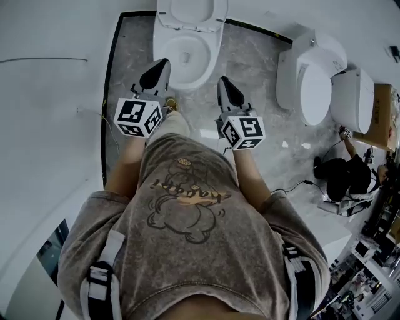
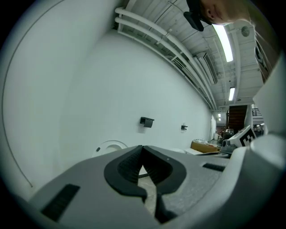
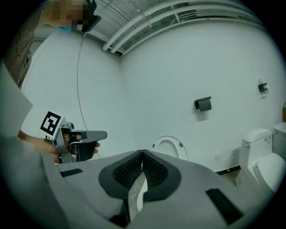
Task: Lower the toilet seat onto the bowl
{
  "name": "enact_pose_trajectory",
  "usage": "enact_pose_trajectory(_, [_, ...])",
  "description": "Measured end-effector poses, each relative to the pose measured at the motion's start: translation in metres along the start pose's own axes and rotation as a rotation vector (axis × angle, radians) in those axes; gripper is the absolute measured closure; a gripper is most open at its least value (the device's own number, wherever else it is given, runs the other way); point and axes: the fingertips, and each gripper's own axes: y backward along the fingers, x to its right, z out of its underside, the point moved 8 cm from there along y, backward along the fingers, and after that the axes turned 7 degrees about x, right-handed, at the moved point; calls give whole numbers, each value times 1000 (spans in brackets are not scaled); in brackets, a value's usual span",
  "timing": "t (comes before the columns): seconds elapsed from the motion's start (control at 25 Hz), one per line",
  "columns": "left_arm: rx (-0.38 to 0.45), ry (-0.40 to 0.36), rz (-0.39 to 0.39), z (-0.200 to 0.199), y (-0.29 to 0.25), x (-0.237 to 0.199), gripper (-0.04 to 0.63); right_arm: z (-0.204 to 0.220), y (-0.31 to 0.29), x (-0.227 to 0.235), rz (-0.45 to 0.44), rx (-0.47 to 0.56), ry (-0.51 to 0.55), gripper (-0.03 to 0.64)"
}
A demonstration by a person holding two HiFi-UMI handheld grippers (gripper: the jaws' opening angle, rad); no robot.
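The white toilet stands against the wall straight ahead, its seat (image 1: 189, 14) raised upright over the open bowl (image 1: 164, 45). My left gripper (image 1: 164, 63) is held just in front of the bowl's left side, shut, with nothing between its jaws. My right gripper (image 1: 222, 80) hangs to the right of the bowl, also shut and empty. Neither touches the toilet. In the left gripper view the raised seat (image 2: 111, 146) shows beyond the shut left gripper (image 2: 142, 151). In the right gripper view the seat's ring (image 3: 170, 147) stands past the shut right gripper (image 3: 142, 154).
A second toilet (image 1: 311, 80) and a third one (image 1: 355, 97) stand to the right, with a cardboard box (image 1: 382, 112) behind them. A person in black (image 1: 342, 175) crouches on the floor at the right. A paper holder (image 3: 203, 103) is mounted on the wall. The floor is grey marble tile (image 1: 250, 56).
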Motion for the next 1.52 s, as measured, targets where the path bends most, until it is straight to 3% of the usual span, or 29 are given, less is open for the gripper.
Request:
enact_pose_trajectory(0.28, [-36, 31, 64, -25, -88, -56, 586, -26, -89, 31, 65, 3, -13, 591])
enact_pose_trajectory(0.64, [-43, 55, 108, -44, -152, -100, 586, -48, -164, 53, 84, 39, -23, 591])
enact_pose_trajectory(1.12, [-57, 68, 104, -40, -186, -96, 581, -54, -185, 85, -19, 33, -39, 586])
enact_pose_trajectory(1.2, [-54, 76, 102, -39, -192, -99, 557, -54, -190, 88, -34, 32, -38, 581])
enact_pose_trajectory(1.32, [-62, 52, 113, -38, -197, -100, 448, -54, -195, 88, -62, 40, -45, 480])
enact_pose_trajectory(1.4, [-76, 24, 114, -38, -202, -102, 382, -55, -200, 91, -76, 49, -59, 348])
enact_pose_trajectory(1.52, [-94, 13, 113, -35, -210, -106, 351, -56, -205, 100, -71, 51, -73, 344])
